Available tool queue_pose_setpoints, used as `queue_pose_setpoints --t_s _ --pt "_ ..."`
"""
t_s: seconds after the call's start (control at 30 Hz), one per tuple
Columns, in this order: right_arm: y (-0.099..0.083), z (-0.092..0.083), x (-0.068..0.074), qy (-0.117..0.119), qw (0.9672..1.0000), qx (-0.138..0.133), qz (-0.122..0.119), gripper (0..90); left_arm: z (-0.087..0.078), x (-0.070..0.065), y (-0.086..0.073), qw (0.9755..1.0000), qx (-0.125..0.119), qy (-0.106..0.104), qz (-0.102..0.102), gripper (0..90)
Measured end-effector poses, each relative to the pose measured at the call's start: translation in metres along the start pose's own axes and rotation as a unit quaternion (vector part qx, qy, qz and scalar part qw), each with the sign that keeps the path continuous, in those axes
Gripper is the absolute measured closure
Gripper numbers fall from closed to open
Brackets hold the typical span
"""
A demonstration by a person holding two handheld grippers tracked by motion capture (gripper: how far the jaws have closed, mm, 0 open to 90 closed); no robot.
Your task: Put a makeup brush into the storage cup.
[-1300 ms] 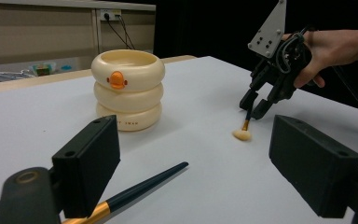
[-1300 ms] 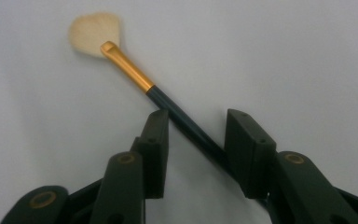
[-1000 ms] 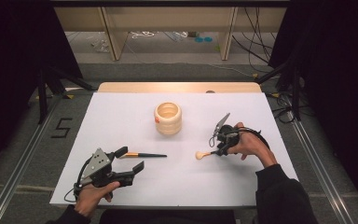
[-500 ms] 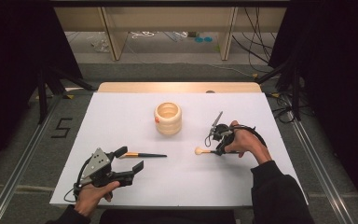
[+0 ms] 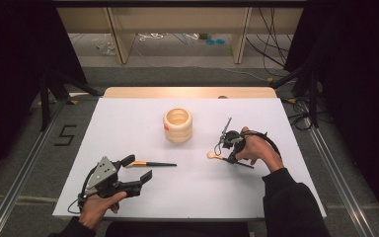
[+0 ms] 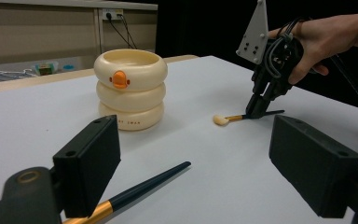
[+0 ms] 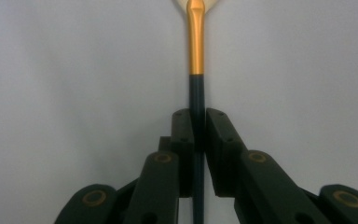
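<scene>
Your right gripper (image 7: 199,126) has just been closing and now pinches the dark, gold-banded makeup brush (image 7: 196,70) lying on the white table (image 5: 128,123). It looks ready to lift toward the cream ringed duck cup (image 5: 178,125). Your left gripper (image 5: 139,169) rests wide open beside the second brush (image 5: 153,163).

The cream stacked-ring duck-face cup (image 6: 130,88) looks like smooth plastic or glazed ceramic, can't tell which, with a soft satin sheen and an orange beak bit on the front. The white surface (image 5: 128,128) is matt, paper-like, pretty even all over, with a bare light wood strip (image 5: 187,92) along the far edge. The dark-handled brush with the gold collar (image 7: 196,56) has a brushed metallic look on the gold part, the handle is glossy dark lacquer. The second dark brush (image 6: 144,186) has the same finish. The right gripper (image 7: 199,133) is matt black plastic, slightly grainy, with brass-coloured pivot pins. The left gripper (image 6: 205,163) has the same matt black pads.
</scene>
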State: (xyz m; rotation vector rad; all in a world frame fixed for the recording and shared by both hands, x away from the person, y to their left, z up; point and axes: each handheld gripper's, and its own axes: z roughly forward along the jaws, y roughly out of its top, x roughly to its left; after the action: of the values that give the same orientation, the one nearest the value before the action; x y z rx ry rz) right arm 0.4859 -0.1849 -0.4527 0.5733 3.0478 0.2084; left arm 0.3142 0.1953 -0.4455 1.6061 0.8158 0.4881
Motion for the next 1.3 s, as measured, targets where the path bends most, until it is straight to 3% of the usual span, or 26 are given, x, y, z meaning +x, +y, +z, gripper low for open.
queue_pose_setpoints --t_s 0.43,0.77,0.8,0.87,0.9,1.1,1.13,1.17,1.23,1.27,1.3 --pt "0.007 0.000 0.004 -0.015 0.9994 0.030 0.003 82.8 -0.001 0.000 0.000 1.0000 -0.001 0.001 -0.002 16.6" --pt "0.008 -0.001 0.005 -0.013 0.9997 0.020 0.001 82.9 -0.001 0.001 0.001 1.0000 -0.002 0.003 -0.003 16.5" --pt "0.008 -0.006 0.005 -0.017 0.9998 0.004 0.002 83.0 -0.001 0.001 0.000 1.0000 -0.002 0.003 -0.004 16.4" --pt "0.008 -0.009 0.005 -0.018 0.9998 -0.002 0.004 83.0 -0.001 0.001 0.001 1.0000 -0.002 0.003 -0.003 16.4" --pt "0.006 -0.015 0.006 -0.017 0.9994 -0.026 0.016 83.0 -0.001 0.002 0.001 1.0000 -0.002 0.003 -0.002 16.4" --pt "0.001 -0.026 0.002 -0.024 0.9976 -0.062 0.018 83.0 -0.002 0.001 0.001 1.0000 -0.003 0.005 -0.004 16.5" --pt "-0.001 -0.028 0.001 -0.022 0.9967 -0.076 0.021 83.0 -0.002 0.001 0.001 1.0000 -0.003 0.005 -0.004 16.5" --pt "-0.004 -0.034 -0.002 -0.028 0.9933 -0.109 0.024 83.0 -0.002 0.002 0.001 1.0000 -0.002 0.005 -0.004 16.5" --pt "-0.006 -0.037 -0.003 -0.027 0.9917 -0.122 0.030 83.0 -0.002 0.002 0.001 1.0000 -0.001 0.006 -0.006 16.5" --pt "-0.009 -0.041 -0.006 -0.033 0.9873 -0.149 0.042 83.0 -0.001 0.002 0.001 1.0000 -0.002 0.006 -0.006 16.6" --pt "-0.011 -0.042 -0.008 -0.033 0.9857 -0.159 0.043 83.0 -0.001 0.002 0.001 1.0000 -0.001 0.006 -0.005 16.5"
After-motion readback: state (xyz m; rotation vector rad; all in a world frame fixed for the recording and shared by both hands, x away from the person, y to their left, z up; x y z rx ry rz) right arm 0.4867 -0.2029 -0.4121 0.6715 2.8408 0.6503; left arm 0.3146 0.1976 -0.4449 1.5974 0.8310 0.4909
